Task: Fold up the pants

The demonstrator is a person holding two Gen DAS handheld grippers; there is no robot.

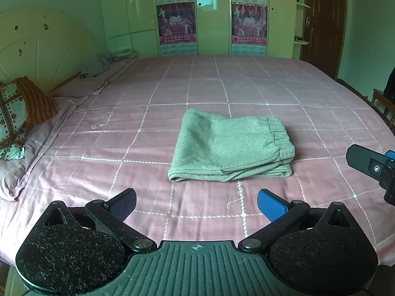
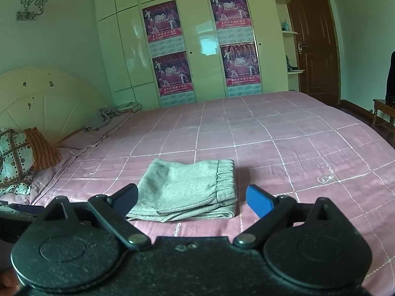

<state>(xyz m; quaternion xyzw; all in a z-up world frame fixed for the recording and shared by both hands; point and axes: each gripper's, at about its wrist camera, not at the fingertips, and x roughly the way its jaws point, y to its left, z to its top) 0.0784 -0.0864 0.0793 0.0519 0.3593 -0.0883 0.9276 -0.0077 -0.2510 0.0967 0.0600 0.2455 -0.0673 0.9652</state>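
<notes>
1. One pair of grey pants lies folded into a compact stack mid-bed, elastic waistband to the right, layered edges facing us; we judge the folding essentially done.
2. Both tools hold nothing: our left gripper hovers short of the stack with fingers spread apart; our right gripper is likewise spread wide, the bundle's near edge showing between its fingers (apparently without contact).
3. To finish well, we should lift away cleanly, or press the top layer flat without dragging it; the layers could slide.
4. Beneath, a pink checked bedspread lies smooth; pillows sit left by the headboard; a wardrobe with posters and a brown door stand beyond.
</notes>
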